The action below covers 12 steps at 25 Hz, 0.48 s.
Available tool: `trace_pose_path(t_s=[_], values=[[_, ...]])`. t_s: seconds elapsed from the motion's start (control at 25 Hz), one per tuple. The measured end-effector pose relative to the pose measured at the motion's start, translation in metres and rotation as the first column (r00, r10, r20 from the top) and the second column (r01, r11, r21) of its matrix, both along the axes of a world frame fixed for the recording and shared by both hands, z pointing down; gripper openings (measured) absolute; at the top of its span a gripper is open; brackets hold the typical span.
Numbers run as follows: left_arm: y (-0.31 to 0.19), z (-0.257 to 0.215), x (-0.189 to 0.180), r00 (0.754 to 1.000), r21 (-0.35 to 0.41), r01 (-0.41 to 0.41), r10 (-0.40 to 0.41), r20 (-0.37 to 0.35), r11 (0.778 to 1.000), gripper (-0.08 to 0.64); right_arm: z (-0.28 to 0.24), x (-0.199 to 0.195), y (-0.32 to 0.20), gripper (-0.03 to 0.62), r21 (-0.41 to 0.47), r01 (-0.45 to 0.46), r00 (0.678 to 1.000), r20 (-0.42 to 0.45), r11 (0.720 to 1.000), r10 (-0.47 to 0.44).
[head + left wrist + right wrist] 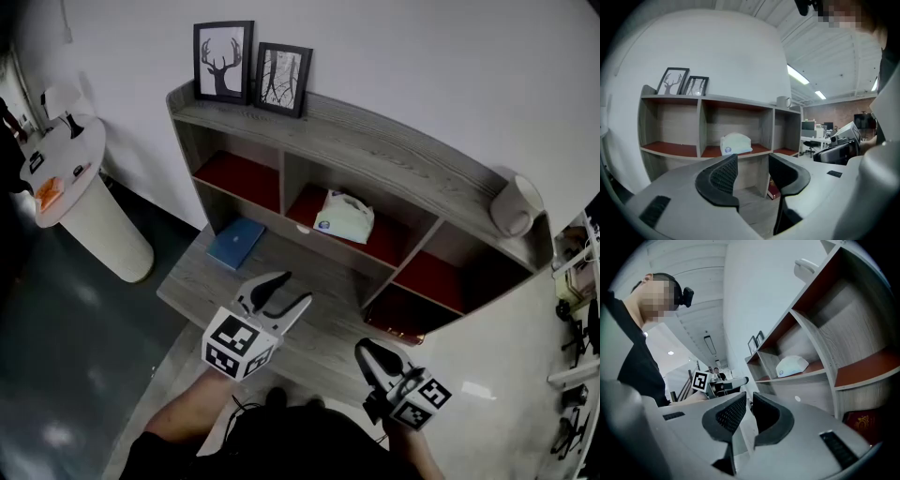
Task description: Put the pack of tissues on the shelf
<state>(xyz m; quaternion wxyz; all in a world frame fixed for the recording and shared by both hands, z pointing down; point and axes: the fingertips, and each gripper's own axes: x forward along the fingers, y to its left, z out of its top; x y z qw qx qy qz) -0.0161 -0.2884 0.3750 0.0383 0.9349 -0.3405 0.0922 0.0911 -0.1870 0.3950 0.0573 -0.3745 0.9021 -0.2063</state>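
Far beyond the left gripper (292, 289), its empty jaws parted, the tissue pack (344, 216) lies crosswise in the shelf's (394, 150) middle bay.

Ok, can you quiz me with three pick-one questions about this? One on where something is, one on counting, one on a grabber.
1. Where is the pack of tissues?
A. on the floor
B. in the middle compartment of the shelf
C. on top of it

2. How many framed pictures stand on top?
A. two
B. four
C. none

3. The left gripper is:
A. shut on a book
B. open and empty
C. shut on the tissues

Answers: B, it lies on the red middle board; A, two frames stand side by side; B, its jaws stand apart with nothing between.
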Motion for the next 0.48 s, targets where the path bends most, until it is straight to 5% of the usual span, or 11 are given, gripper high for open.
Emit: trace_pose_path(t_s=[0.2, 0.48], values=[[0.038, 0.005, -0.006, 0.999, -0.026, 0.021, -0.022, -0.035, 0.999, 0.19, -0.02, -0.006, 0.007, 0.021, 0.022, -0.004, 0.998, 0.063, 1.0, 0.003], [0.07, 0.026, -0.001, 0.997, -0.066, 0.034, -0.038, -0.067, 0.997, 0.127, -0.014, 0.001, 0.013, 0.02, 0.037, -0.018, 1.0, 0.022, 0.999, 0.018]])
